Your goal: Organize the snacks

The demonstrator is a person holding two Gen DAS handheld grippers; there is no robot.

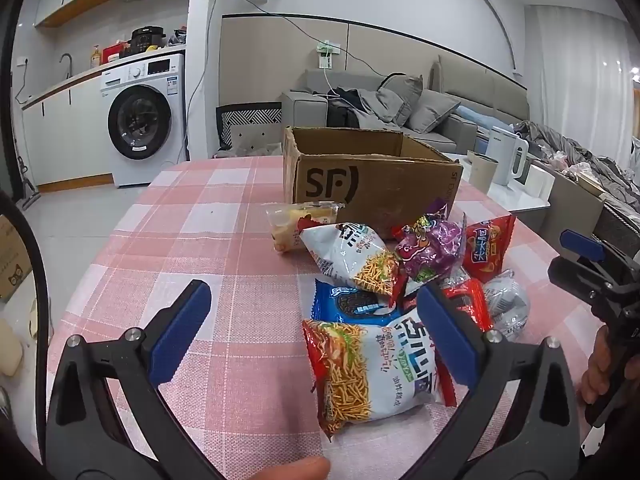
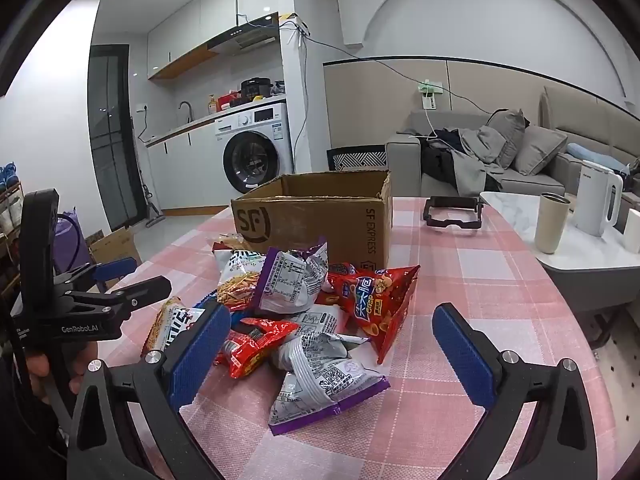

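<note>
Each fisheye camera sat just behind its own gripper's fingers, low and close over the near edge of the tabletop, facing the far edge. The left wrist view looked from the left, the right wrist view from the right. Both shared the snack pile, the cardboard box and the washing machine.

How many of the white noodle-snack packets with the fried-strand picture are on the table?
2. The nearer noodle packet lies at the pile's front, between the left gripper's fingers. The farther noodle packet is nearer the cardboard box. Others may be buried.
</note>
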